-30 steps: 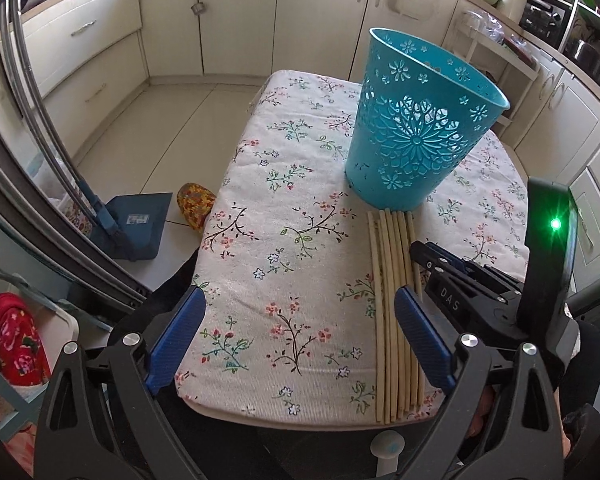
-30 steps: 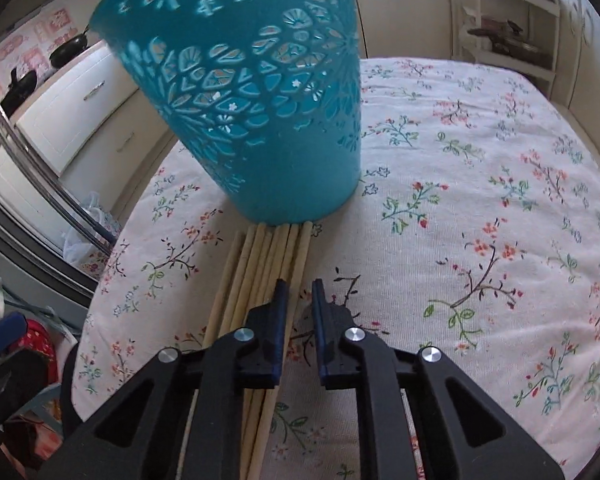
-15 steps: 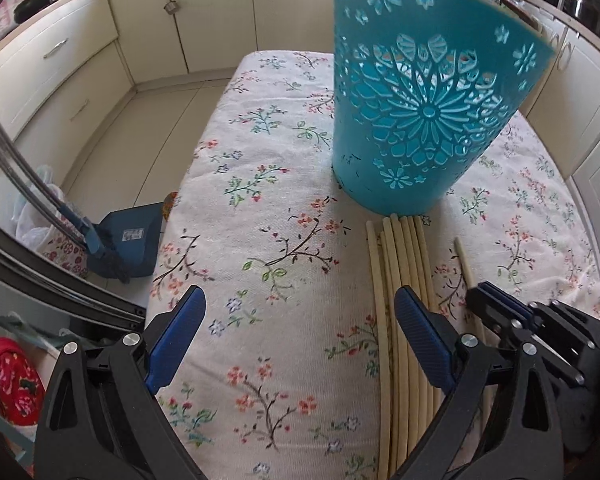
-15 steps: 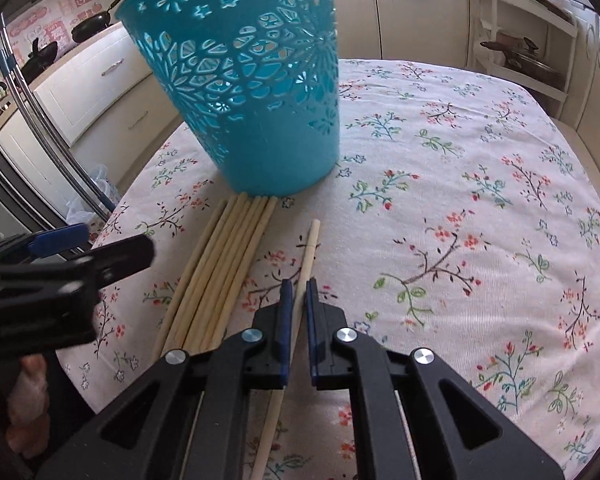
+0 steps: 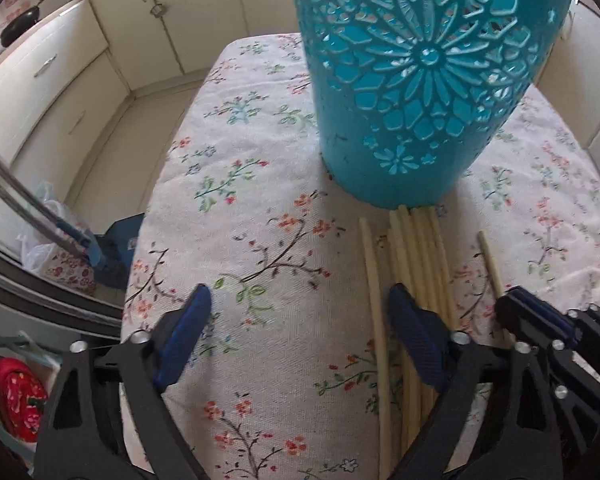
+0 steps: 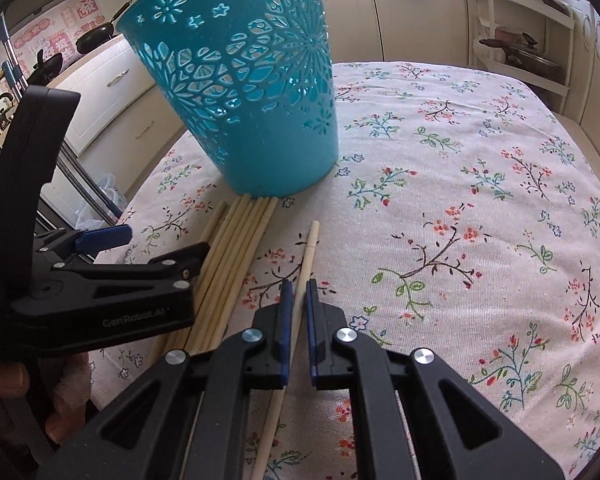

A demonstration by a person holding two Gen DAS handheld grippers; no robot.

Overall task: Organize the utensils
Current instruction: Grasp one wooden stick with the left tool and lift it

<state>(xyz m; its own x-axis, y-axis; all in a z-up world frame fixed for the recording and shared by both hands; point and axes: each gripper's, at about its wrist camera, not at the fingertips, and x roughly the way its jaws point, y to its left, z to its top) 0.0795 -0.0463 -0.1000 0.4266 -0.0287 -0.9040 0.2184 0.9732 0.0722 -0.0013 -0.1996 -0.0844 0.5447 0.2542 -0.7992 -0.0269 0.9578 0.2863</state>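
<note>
The right gripper (image 6: 297, 312) is being kept low, clamped on one pale wooden chopstick (image 6: 309, 254). The left gripper (image 5: 298, 316) is being held wide apart; about six chopsticks (image 5: 418, 256) and one perforated teal plastic basket (image 5: 420, 80) are lying ahead.

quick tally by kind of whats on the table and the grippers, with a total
teal basket: 1
chopsticks: 6 (the bundle overlaps, so possibly one more)
grippers: 2, the left gripper and the right gripper
total: 9
</note>
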